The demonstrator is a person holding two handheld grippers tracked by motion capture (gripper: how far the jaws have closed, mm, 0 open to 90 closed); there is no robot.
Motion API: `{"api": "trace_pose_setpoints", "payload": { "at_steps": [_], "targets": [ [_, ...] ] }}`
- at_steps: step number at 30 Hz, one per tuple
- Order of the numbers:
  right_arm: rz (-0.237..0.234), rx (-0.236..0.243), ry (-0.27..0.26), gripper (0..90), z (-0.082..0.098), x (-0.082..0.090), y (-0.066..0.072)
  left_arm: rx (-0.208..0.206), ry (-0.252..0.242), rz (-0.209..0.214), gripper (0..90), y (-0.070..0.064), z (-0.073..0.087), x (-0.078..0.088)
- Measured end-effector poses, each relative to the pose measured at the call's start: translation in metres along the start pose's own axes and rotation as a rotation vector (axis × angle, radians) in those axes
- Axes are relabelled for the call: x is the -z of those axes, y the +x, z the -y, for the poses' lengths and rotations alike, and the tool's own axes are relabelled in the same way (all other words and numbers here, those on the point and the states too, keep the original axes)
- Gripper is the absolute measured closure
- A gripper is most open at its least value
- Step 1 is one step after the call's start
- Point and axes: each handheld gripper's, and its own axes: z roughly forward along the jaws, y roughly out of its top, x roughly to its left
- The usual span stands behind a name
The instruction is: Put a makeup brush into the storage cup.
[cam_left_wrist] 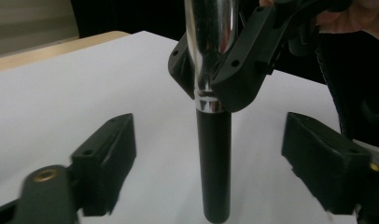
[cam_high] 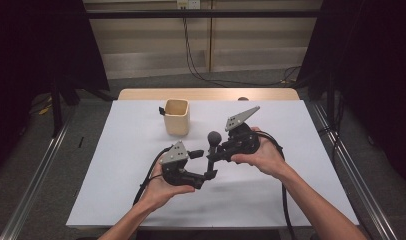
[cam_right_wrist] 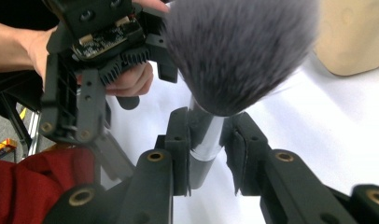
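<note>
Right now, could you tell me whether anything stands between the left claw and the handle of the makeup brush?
Nothing visible does. The brush's black handle already hangs between the left claw's open jaws, with clear gaps on both sides. The right claw grips the brush higher up, on its silver ferrule, clear of that lower handle.

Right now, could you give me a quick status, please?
Right tongs shut on makeup brush. Left tongs open astride its handle, not touching. Cup stands clear.

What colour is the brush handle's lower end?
Black below a silver ferrule, clearest in the left gripper view: brush handle.
</note>
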Motion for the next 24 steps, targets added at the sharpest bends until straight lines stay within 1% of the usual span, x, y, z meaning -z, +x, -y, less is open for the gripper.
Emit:
{"api": "trace_pose_setpoints", "payload": {
  "at_steps": [2,3,4,5,6,7,9,10,12,13,20,24],
  "targets": [
    [-0.001,0.002,0.001,72.0,-0.0002,-0.0007,0.0007,0.002,0.007,-0.006,28.1,0.002,0.0008,-0.0019],
    [-0.003,0.004,0.0,72.0,-0.0003,-0.0011,0.0009,0.009,0.01,0.003,30.1,0.0027,0.0015,-0.003],
    [0.0,0.005,0.0,72.0,-0.0005,-0.0013,0.0013,0.002,0.021,0.01,38.1,0.0035,0.0021,-0.0035],
    [0.0,0.005,-0.001,72.0,-0.0006,-0.0014,0.0013,0.004,0.019,0.005,42.1,0.0035,0.0025,-0.0042],
    [0.0,0.006,-0.001,71.9,-0.0007,-0.0016,0.0013,0.012,0.02,0.012,42.6,0.0037,0.0023,-0.0046],
    [0.002,0.007,-0.001,72.0,-0.0007,-0.0018,0.0014,0.017,0.019,0.025,46.0,0.0039,0.0024,-0.0049],
    [0.0,0.005,-0.002,72.0,-0.0006,-0.0023,0.001,0.018,0.022,0.031,52.1,0.004,0.0028,-0.0059],
    [-0.001,0.003,-0.003,72.0,-0.0006,-0.0027,0.0009,0.023,0.028,0.033,53.6,0.0045,0.003,-0.0058],
    [0.0,0.005,-0.003,71.9,-0.0007,-0.0033,0.0013,0.018,0.03,0.029,58.5,0.0053,0.0035,-0.006],
    [-0.002,0.006,-0.004,72.0,-0.0009,-0.0034,0.0015,0.026,0.02,0.03,59.4,0.0056,0.0038,-0.006],
    [0.002,0.005,-0.005,71.9,-0.0001,-0.0037,0.0008,0.036,0.02,0.038,65.6,0.006,0.0041,-0.0057],
    [0.001,0.007,-0.011,72.0,0.0005,-0.0042,0.001,0.047,0.017,0.052,73.0,0.0069,0.0046,-0.006]
  ]
}}
